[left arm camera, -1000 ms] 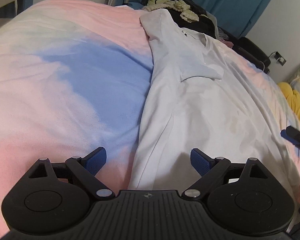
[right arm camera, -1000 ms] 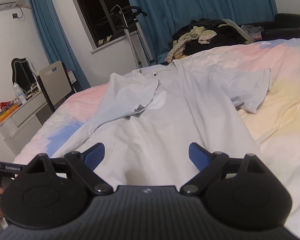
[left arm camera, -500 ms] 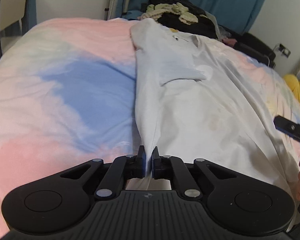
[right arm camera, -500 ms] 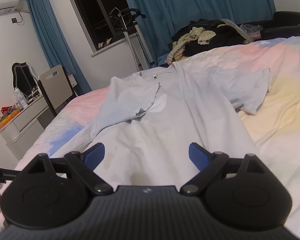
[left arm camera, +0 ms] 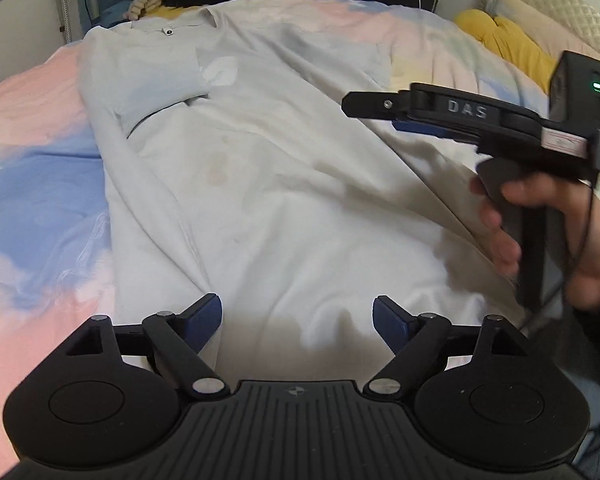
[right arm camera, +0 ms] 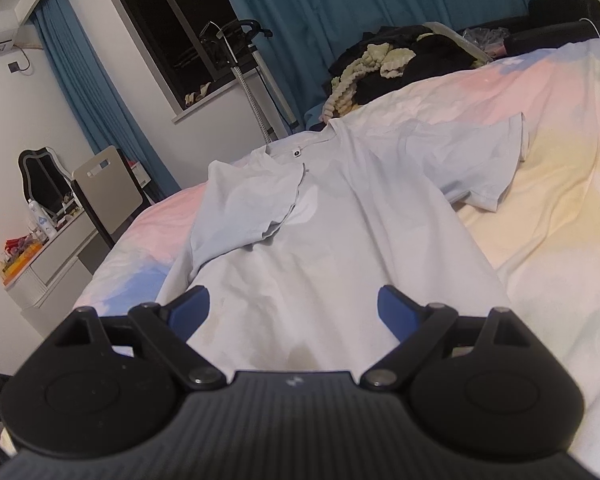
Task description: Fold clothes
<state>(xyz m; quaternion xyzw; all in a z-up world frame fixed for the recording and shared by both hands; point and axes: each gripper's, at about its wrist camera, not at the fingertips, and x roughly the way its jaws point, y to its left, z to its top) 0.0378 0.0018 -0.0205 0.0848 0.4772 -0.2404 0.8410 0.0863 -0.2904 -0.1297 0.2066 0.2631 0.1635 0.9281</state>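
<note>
A pale blue-white T-shirt [left arm camera: 260, 184] lies lengthwise on the pastel bedspread [left arm camera: 32, 184], collar far from me. Its left sleeve [left arm camera: 156, 84] is folded in over the chest; the right sleeve [right arm camera: 472, 156] lies spread out. My left gripper [left arm camera: 298, 316] hovers open just over the shirt's near hem with nothing between its blue pads. My right gripper [right arm camera: 294, 310] is open too, low over the lower part of the shirt [right arm camera: 320, 248]. In the left wrist view the right gripper [left arm camera: 476, 120] appears from the side, held by a hand [left arm camera: 548, 236].
A heap of dark and cream clothes [right arm camera: 396, 64] sits at the far end of the bed. Yellow pillows [left arm camera: 516, 40] lie at the right. Left of the bed stand a chair [right arm camera: 108, 192] and a dresser [right arm camera: 48, 264] with bottles; blue curtains [right arm camera: 360, 4] hang behind.
My left gripper, shut on the shirt's left edge half a second ago, has opened and swung right toward the hem's middle. The right gripper has stayed open, nearly still.
</note>
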